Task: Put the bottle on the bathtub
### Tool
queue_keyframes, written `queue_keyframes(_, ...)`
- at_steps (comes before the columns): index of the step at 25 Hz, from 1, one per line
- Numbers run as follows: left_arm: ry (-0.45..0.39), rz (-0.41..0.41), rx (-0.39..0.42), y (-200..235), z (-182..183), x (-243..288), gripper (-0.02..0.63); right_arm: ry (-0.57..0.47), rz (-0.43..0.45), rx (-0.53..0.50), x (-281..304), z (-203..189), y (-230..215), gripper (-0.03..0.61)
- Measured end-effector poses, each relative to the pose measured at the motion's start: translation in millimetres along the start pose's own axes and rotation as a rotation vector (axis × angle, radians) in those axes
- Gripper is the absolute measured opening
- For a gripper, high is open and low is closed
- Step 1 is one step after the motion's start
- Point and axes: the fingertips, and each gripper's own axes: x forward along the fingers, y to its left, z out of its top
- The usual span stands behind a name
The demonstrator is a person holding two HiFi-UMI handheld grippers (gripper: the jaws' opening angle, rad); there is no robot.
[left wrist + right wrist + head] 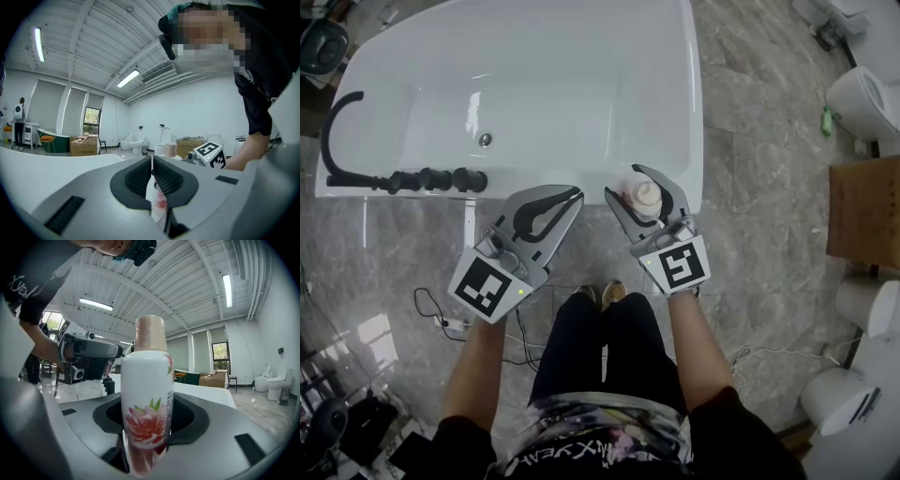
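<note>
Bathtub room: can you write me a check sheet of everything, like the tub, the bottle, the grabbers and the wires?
Surface: white bathtub, black faucet at its left end.
Job's things: flowered bottle, upright over the tub's near right corner; whether it touches the rim cannot be told.
Clutter: nothing seen.
Grippers: right gripper jaws closed on the bottle; left gripper jaws together, holding nothing.
Cables: black cable and white cable on the floor.
Surroundings: toilets, cardboard box.

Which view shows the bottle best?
Right gripper view: the bottle stands upright between the jaws, flower print and cap clear. Head view shows only its top; left gripper view, a small distant cap.
</note>
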Motion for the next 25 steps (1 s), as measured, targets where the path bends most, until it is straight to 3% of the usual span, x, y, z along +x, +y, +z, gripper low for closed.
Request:
queue_keyframes(16, -0.009, -0.006, -0.013, -6, -4, -1, 0.032, -0.046, -0.02, -0.011, 1, 1, -1, 0.227)
queue_keyframes(25, -0.007, -0.024, -0.019, -13, 2, -2, 0.032, -0.019, -0.033, -0.012, -3, 2, -3, 0.236)
